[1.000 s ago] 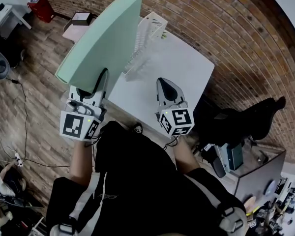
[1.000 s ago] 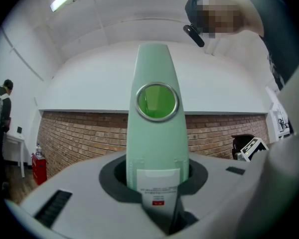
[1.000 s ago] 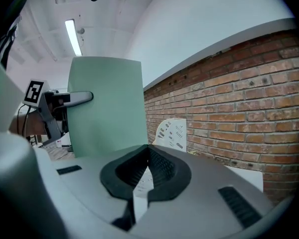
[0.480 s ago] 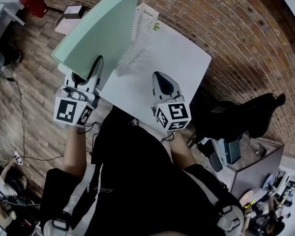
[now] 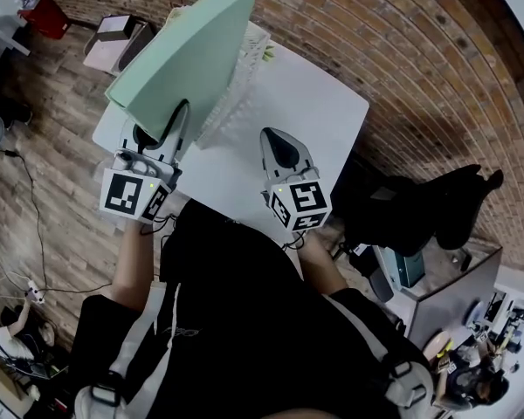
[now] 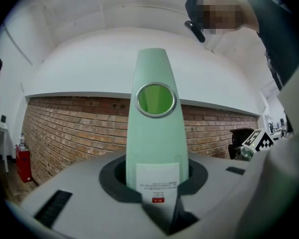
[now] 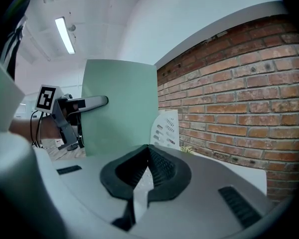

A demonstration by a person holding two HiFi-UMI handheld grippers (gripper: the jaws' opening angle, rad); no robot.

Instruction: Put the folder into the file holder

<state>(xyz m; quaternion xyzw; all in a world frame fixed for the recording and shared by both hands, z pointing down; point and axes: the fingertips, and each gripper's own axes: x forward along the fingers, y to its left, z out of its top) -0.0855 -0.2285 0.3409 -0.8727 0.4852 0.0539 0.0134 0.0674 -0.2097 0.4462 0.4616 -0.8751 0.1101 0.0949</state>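
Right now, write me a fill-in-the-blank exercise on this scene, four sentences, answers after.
1. The left gripper is shut on the ____ folder, held up in the air.
2. The file holder stands on the ____ table.
3. The right gripper holds ____; its jaws are together.
4. The wall behind the file holder is made of ____.

Missing words: green; white; nothing; brick.
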